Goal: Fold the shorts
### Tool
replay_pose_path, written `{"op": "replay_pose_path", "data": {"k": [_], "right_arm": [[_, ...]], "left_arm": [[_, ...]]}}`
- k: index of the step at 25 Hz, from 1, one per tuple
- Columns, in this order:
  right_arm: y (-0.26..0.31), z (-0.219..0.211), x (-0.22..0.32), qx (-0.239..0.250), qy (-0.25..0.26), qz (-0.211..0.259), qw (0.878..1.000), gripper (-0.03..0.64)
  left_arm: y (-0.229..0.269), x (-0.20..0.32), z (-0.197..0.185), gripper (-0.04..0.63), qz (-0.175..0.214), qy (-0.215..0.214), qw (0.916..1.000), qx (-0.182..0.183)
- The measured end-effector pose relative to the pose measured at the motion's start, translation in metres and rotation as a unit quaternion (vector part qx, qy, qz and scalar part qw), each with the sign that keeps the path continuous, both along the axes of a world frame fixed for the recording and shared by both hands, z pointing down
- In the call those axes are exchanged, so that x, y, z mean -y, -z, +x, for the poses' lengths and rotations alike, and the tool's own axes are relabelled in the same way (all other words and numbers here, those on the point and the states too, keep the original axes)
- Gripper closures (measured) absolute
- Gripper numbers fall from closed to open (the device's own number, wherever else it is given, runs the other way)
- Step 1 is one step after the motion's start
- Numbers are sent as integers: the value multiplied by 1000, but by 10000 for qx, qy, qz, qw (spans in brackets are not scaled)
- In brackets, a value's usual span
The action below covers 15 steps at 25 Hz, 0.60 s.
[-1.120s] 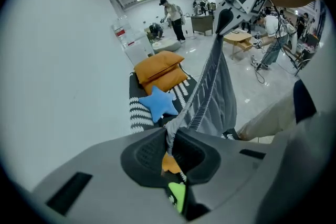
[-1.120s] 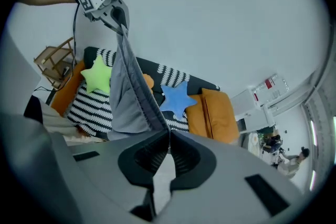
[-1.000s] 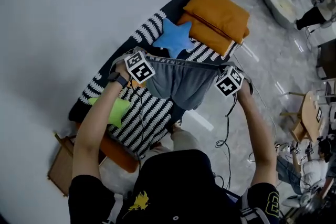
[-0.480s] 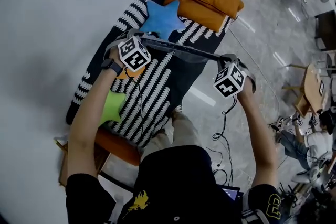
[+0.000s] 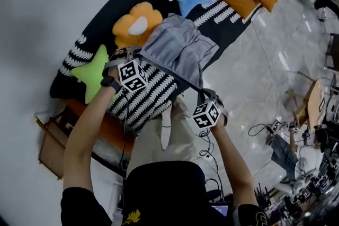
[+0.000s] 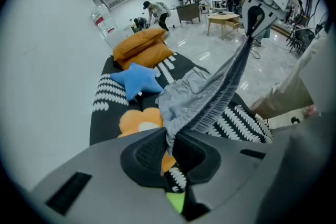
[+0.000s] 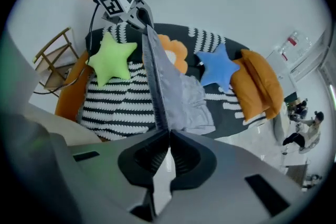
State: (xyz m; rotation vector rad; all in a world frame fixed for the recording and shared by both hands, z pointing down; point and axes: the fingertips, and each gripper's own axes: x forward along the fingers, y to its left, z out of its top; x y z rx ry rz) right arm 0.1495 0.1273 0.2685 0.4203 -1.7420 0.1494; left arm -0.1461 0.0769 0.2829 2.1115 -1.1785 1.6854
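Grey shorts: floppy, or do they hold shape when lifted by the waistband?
Likely floppy: the shorts drape and crumple onto the striped throw beyond the taut waistband. Probably light: thin pinches by the left gripper and right gripper carry them. Ribbed waistband probably stretches, so expect sag.

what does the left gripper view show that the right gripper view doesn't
Only the left gripper view: the right gripper at the far end of the waistband, and a wooden table in the room behind. Only the right gripper view: the left gripper, the whole green star cushion and a wooden frame. Both: the grey shorts stretched between tongs shut on the waistband, the blue star cushion, the orange pillows and the striped cover.
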Motion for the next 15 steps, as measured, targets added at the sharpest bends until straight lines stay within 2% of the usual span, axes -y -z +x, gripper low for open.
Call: {"op": "replay_pose_path", "data": {"k": [2,4,6,9,11,13,15], "right_arm": [[-39,-25,-51,135,59,-259,9996,588],[-70,-42,-106,153,329,-572,9977,588],[-100,-64,-152,215,448,-835,9953,588],[-143,-100,-206,377,396,-991,9936,588],[-168,-115,-238,415,502,-1059,9922,586],[-193,-129,-264,490,623,-1128,9905,585],[-219,-142,-281,583,681,-1172,9891,584]], "left_arm": [[-39,-34,-22,561,-72,229,9997,4],[-76,-80,-38,552,-262,439,9987,-28],[-113,-120,-56,552,-397,380,9984,163],[-163,-163,-87,554,-383,415,9974,452],[-187,-190,-97,554,-413,715,9960,339],[-202,-207,-102,552,-431,1118,9928,49],[-205,-210,-106,525,-299,1252,9917,-29]]}}
